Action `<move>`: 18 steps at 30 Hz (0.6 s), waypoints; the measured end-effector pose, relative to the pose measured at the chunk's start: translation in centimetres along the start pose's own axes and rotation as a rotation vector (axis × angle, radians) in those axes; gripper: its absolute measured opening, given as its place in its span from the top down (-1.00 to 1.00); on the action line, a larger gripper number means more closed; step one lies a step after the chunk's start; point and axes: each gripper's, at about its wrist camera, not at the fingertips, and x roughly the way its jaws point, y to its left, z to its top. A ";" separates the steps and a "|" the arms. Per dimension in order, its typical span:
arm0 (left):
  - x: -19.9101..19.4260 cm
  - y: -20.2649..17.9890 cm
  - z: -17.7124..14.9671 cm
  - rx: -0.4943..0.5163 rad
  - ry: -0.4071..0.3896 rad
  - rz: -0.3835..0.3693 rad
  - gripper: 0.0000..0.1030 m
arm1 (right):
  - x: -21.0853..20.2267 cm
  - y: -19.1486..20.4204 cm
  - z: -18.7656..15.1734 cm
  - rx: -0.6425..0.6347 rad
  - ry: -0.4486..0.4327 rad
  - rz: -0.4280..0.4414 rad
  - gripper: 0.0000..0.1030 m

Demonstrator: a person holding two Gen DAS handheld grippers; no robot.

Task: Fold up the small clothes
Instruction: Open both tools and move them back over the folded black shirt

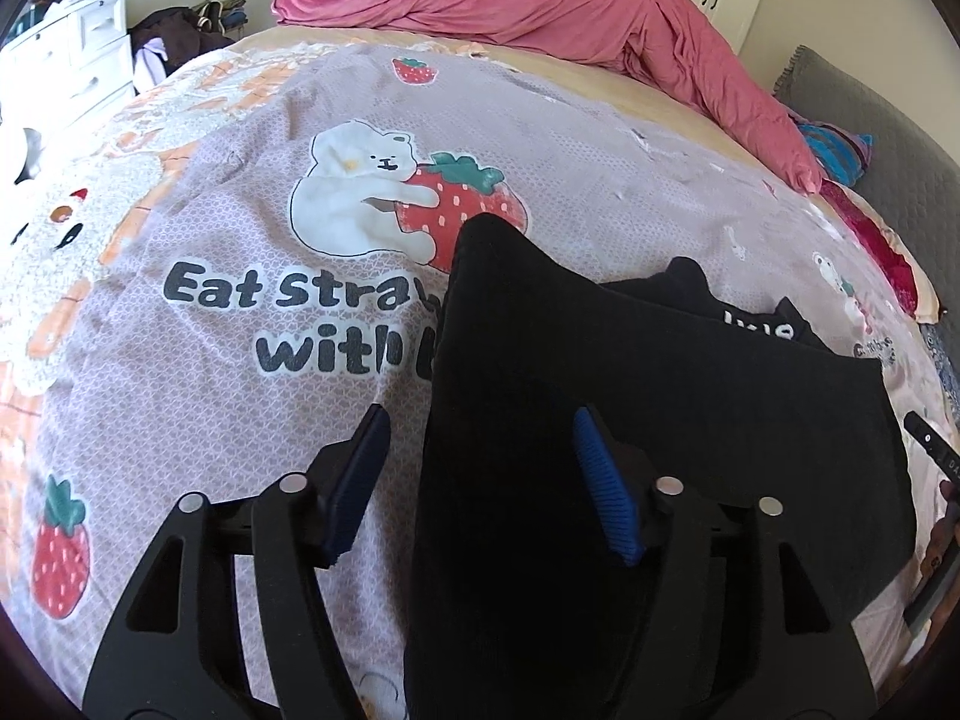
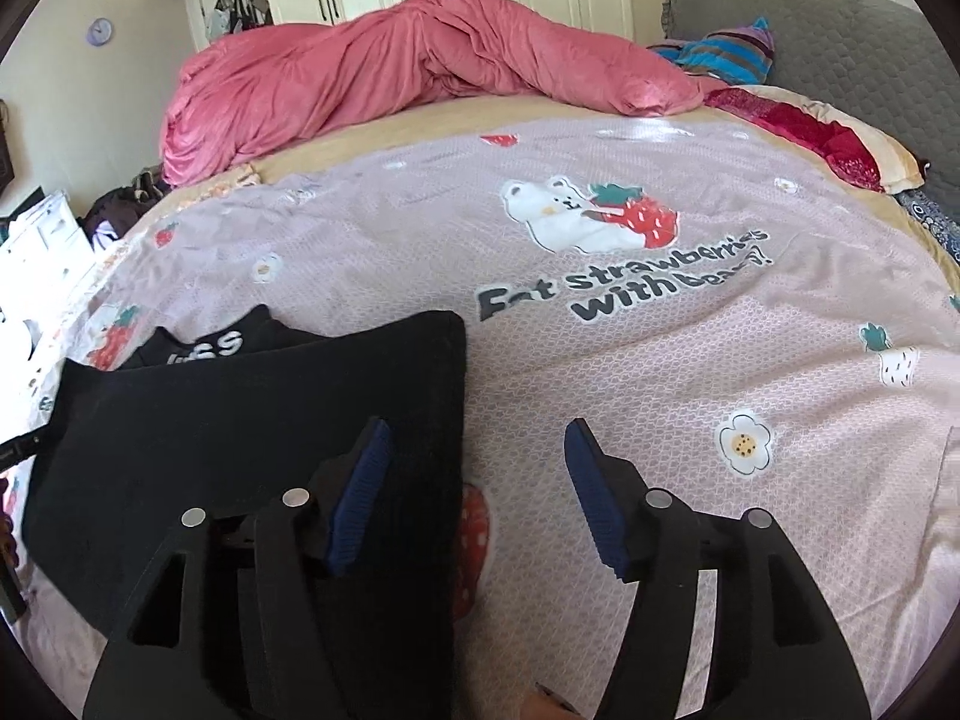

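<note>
Both tongs stand apart, gripping nothing — the left tongs [image 1: 480,480] straddle the left edge of the black garment [image 1: 630,372], the right tongs [image 2: 477,492] its right edge. It lies folded over on the bedspread [image 2: 660,360] (white lettering peeks out behind). The cloth looks soft, light and floppy; its edges or corners seem the best holds.

I see a bed [image 2: 420,138] under a lilac strawberry-and-bear printed sheet [image 2: 660,390]. On the sheet lies a folded black garment [image 2: 240,420]; a bunched pink duvet [image 2: 390,72] and a red patterned pillow [image 2: 840,144] lie farther back.
</note>
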 end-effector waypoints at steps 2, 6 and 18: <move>-0.4 -0.1 -0.2 0.009 0.002 0.000 -0.14 | -0.6 0.4 -0.1 -0.005 -0.006 0.019 -0.31; -1.6 -0.4 -0.9 0.027 -0.002 -0.002 -0.28 | -1.4 1.2 -0.2 -0.019 -0.019 0.038 -0.44; -4.5 -0.4 -2.6 0.040 -0.007 -0.019 -0.82 | -2.2 3.2 -1.3 -0.029 -0.036 0.080 -0.84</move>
